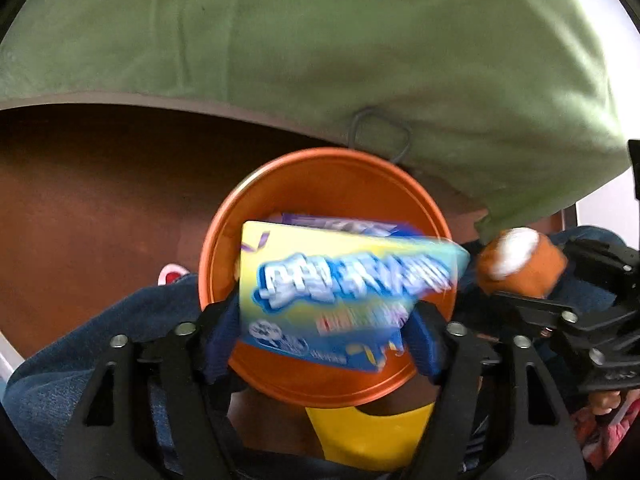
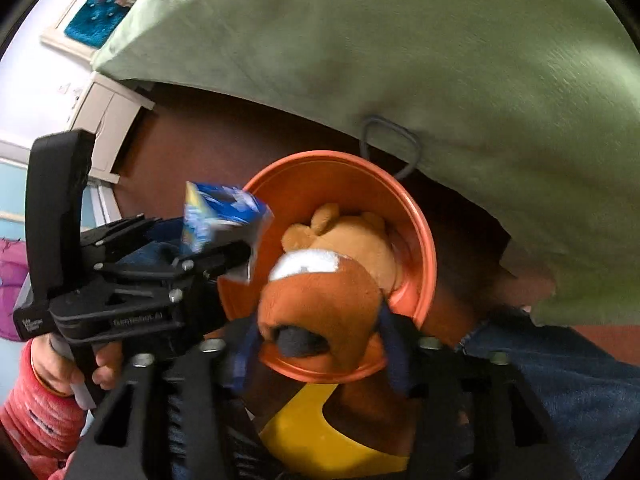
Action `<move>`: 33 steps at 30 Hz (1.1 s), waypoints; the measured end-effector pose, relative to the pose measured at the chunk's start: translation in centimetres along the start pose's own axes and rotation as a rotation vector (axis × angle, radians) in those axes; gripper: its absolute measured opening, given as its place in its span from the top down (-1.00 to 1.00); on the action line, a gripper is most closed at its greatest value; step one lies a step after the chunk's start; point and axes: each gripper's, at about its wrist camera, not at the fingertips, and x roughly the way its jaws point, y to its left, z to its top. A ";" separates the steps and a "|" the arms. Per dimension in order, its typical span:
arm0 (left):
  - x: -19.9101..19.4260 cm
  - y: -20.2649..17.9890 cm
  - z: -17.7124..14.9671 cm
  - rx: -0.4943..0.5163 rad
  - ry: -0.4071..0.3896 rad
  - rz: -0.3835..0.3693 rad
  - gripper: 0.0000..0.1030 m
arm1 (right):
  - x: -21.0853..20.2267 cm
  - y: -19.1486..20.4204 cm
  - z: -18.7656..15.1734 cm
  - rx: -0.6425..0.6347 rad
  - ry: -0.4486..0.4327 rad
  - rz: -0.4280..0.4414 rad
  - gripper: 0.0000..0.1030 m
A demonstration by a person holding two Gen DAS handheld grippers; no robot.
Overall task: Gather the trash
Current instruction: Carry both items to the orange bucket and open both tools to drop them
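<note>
Orange bin (image 1: 328, 176), yellow-blue box (image 1: 340, 292)

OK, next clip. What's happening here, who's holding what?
A person works two handheld grippers over a round orange plastic bin beside a green-sheeted bed. The left gripper is clamped on a yellow and blue cardboard box, held above the bin's mouth. The right gripper grips a brown plush toy with a white patch, also over the bin. Both items are blurred, and neither has been let go yet.

Black-framed left claw (image 1: 324, 344) with blue pads (image 1: 218, 344), silver screws (image 1: 185, 328).
</note>
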 end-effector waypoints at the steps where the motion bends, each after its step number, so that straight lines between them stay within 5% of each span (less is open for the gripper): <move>1: 0.2 -0.2 0.1 -0.007 0.012 -0.002 -0.61 | -0.5 -0.1 0.2 0.005 -0.021 -0.008 -0.26; 4: -0.7 0.1 0.3 -0.013 0.005 -0.006 -0.64 | -2.1 -0.2 0.6 0.017 -0.075 -0.023 -0.46; 19: -5.1 0.3 -0.2 -0.004 -0.111 -0.002 -0.67 | -8.6 -0.3 0.8 0.018 -0.270 -0.025 -0.50; 33: -11.3 -1.3 3.2 0.039 -0.282 0.043 -0.67 | -12.9 -0.3 2.3 0.002 -0.405 -0.043 -0.58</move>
